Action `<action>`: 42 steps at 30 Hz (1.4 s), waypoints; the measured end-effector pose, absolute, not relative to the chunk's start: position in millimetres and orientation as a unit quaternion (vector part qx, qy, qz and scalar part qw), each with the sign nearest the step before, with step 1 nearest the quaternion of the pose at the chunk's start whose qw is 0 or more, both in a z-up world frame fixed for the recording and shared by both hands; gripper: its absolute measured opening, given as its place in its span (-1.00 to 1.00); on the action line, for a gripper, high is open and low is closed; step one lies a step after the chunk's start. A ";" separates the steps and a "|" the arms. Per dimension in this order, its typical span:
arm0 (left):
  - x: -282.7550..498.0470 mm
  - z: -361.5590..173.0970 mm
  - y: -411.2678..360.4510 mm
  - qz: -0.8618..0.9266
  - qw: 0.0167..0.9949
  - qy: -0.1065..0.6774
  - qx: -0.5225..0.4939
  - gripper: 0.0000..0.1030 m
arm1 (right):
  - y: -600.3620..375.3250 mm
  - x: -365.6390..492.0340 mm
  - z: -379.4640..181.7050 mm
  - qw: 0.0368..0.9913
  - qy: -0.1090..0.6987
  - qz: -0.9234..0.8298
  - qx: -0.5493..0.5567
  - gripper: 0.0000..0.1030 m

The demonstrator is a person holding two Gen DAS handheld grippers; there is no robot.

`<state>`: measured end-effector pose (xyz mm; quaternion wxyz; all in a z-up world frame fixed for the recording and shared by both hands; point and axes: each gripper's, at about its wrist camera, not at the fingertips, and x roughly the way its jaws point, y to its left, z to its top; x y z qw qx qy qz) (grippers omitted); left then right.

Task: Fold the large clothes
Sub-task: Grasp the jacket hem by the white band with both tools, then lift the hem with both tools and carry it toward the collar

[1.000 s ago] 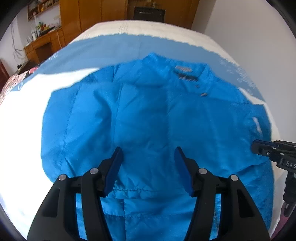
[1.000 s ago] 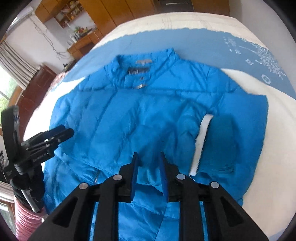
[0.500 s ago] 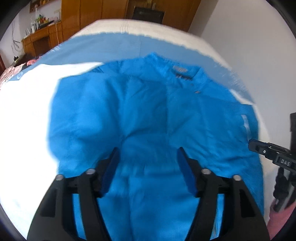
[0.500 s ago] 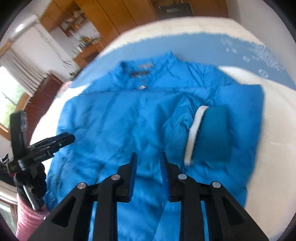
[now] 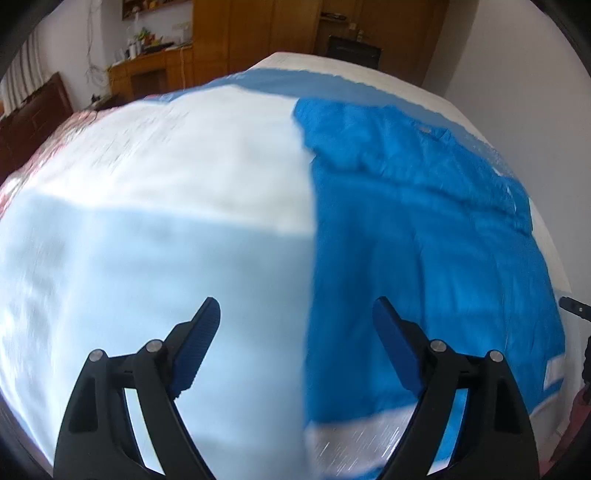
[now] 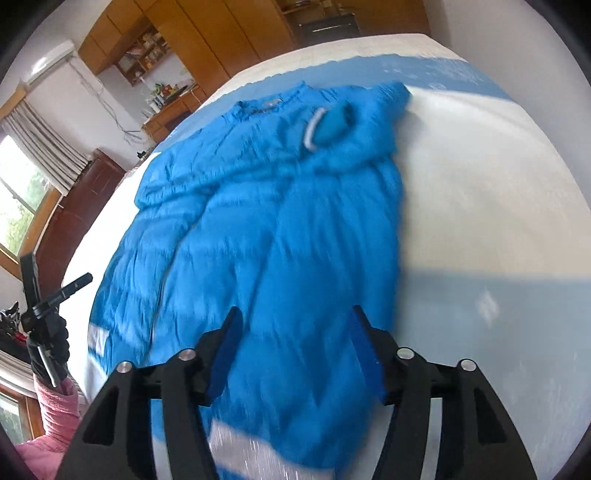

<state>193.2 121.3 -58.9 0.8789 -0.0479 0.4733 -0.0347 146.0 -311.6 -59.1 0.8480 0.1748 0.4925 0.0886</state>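
A bright blue padded jacket (image 5: 424,236) lies flat on the bed, collar at the far end, one sleeve folded across its chest with the cuff (image 6: 330,123) showing. My left gripper (image 5: 295,317) is open and empty, hovering over the jacket's left edge and the bedspread. My right gripper (image 6: 293,325) is open and empty above the jacket's (image 6: 258,240) lower right side. The left gripper also shows at the left edge of the right wrist view (image 6: 55,295). Both views are motion-blurred.
The bed has a white and pale blue bedspread (image 5: 166,184). Wooden wardrobes (image 6: 229,33) and a cluttered desk (image 5: 155,62) stand beyond the bed. A dark wooden headboard (image 6: 74,221) and a window are at the left. A white wall (image 5: 517,74) runs along the right.
Both grippers have swung outward, the left to the jacket's left edge, the right to its right side. The right gripper's jaws have opened wide; the left jaws stand a little wider.
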 end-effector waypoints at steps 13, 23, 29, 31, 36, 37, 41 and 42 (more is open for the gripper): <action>130.1 -102.0 115.3 -0.075 0.855 0.504 -0.097 0.66 | -300.0 65.7 -93.3 0.819 0.525 0.101 0.209 0.34; 121.7 -100.6 93.1 -0.118 0.843 0.507 -0.135 -0.06 | -284.7 64.9 -101.9 0.829 0.507 0.123 0.202 -0.23; 116.6 -92.5 90.1 -0.114 0.853 0.489 -0.141 -0.73 | -289.7 61.7 -92.0 0.834 0.487 0.142 0.215 -0.74; 112.9 -87.0 90.4 -0.116 0.857 0.482 -0.139 -0.76 | -292.6 54.9 -83.4 0.843 0.474 0.146 0.207 -0.76; 95.3 -78.9 98.0 -0.128 0.856 0.479 -0.145 -0.77 | -293.3 37.4 -72.6 0.844 0.464 0.173 0.204 -0.77; 94.9 -79.1 99.0 -0.128 0.855 0.481 -0.145 -0.76 | -293.2 33.7 -73.5 0.842 0.467 0.178 0.203 -0.77; 86.4 -87.6 101.0 -0.124 0.852 0.489 -0.137 -0.75 | -290.9 27.4 -80.8 0.838 0.482 0.175 0.184 -0.77; 87.1 -90.5 100.5 -0.123 0.853 0.490 -0.134 -0.74 | -289.8 28.5 -83.9 0.838 0.487 0.169 0.179 -0.77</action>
